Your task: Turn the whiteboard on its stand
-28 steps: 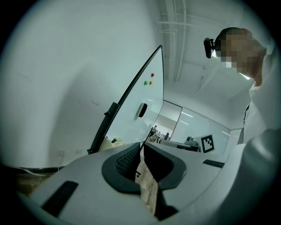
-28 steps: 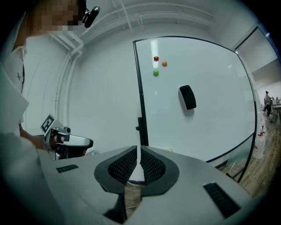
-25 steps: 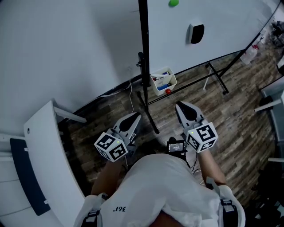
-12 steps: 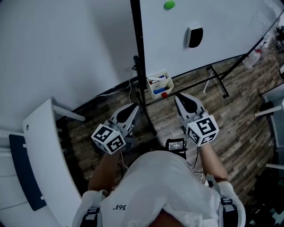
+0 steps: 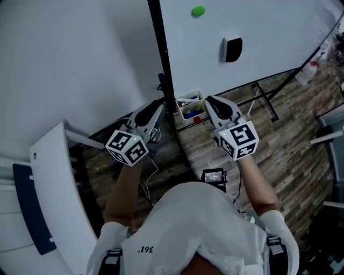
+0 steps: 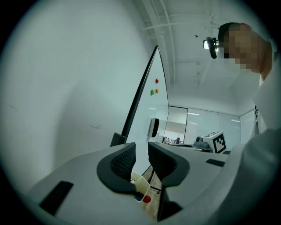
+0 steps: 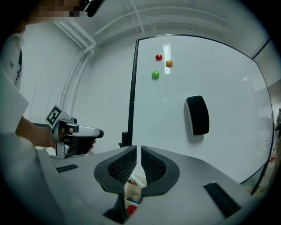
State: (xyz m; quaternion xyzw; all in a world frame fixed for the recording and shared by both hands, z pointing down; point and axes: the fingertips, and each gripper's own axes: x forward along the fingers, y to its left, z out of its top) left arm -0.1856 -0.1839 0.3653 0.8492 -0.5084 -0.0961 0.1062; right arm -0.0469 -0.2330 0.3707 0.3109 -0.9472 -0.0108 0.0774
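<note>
The whiteboard (image 5: 258,32) stands upright on a black stand (image 5: 264,98), and its black left frame edge (image 5: 161,64) faces me. It carries a green magnet (image 5: 198,11) and a black eraser (image 5: 232,49). A small white tray (image 5: 188,106) with markers hangs low on the frame. My left gripper (image 5: 156,106) is just left of the frame edge. Its jaws (image 6: 141,147) are opening, with nothing between them. My right gripper (image 5: 208,100) is just right of the tray, in front of the board face (image 7: 219,70). It (image 7: 138,149) is shut and empty.
A white curved table (image 5: 54,182) stands at the left by the wall. On the wooden floor near my feet lies a small black device (image 5: 213,175) with cables. A bottle (image 5: 303,72) stands at the far right, by the stand's legs.
Both grippers have moved forward and up, from over the floor to either side of the board's left frame edge and the tray.
</note>
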